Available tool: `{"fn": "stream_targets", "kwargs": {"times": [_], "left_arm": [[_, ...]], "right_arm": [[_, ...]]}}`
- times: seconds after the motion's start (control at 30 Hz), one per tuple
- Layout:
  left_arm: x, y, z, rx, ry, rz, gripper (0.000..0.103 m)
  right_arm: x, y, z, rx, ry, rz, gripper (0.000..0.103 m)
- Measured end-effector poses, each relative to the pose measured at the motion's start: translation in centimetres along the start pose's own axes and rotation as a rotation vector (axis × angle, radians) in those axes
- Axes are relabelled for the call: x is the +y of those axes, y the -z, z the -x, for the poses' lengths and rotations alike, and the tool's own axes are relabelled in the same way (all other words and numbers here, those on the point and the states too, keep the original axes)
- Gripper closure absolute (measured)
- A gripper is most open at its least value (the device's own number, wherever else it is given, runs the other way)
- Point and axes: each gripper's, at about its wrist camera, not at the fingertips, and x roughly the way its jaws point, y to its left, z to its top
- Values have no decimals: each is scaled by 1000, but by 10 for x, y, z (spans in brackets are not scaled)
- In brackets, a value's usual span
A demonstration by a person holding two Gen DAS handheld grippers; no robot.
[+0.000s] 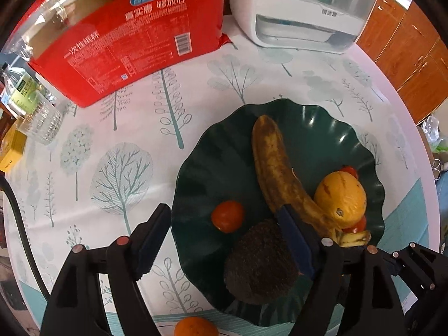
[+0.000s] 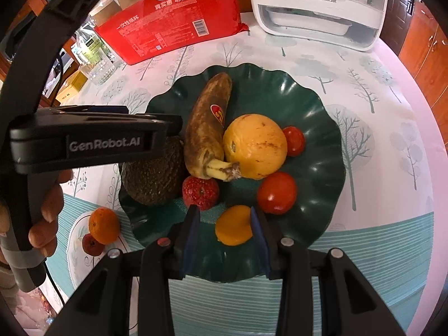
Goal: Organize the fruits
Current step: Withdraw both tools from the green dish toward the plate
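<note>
Surface (image 1: 117, 151): covered by a white cloth printed with pale trees; a teal striped band runs along its near edge.
White appliance (image 2: 316, 8): stands at the far edge, beside a red package (image 1: 134, 42) of paper cups.
Plate (image 2: 316, 173): dark green with a wavy rim, in the middle of the surface, holding most of the fruit.
Avocado (image 1: 260, 263): dark and rough, lies in the plate's near left part.
Banana (image 2: 207, 128): browned, lies lengthwise, touching the orange (image 2: 254, 145).
Tomatoes: one large (image 2: 277, 193), one small (image 2: 294, 140), both beside the orange.
Strawberry (image 2: 200, 191): just below the banana stem.
Tangerine (image 2: 103, 225): on the cloth left of the plate, touching a small red fruit (image 2: 91, 245).
Left gripper (image 1: 221, 246): released, jaws spread wide, one either side of the avocado, not pressing it.
Right gripper (image 2: 225, 231): clenched on a small yellow-orange fruit (image 2: 233, 225) over the plate's near edge.
</note>
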Motion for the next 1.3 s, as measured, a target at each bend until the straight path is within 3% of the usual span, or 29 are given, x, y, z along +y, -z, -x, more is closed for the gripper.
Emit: {"fn": "stream_targets", "kwargs": {"times": [0.43,0.77,1.3], "left_arm": [[3,24,41,-72,8,25,20],[15,46,90,-128,58,57,20],[59,105,177,-228,85,32,17]], "right_arm": [[1,11,23,-43,0,-27,65],[12,19,56,-101,1,-36,65],[72,45,105,-178,-28,-13,65]]}}
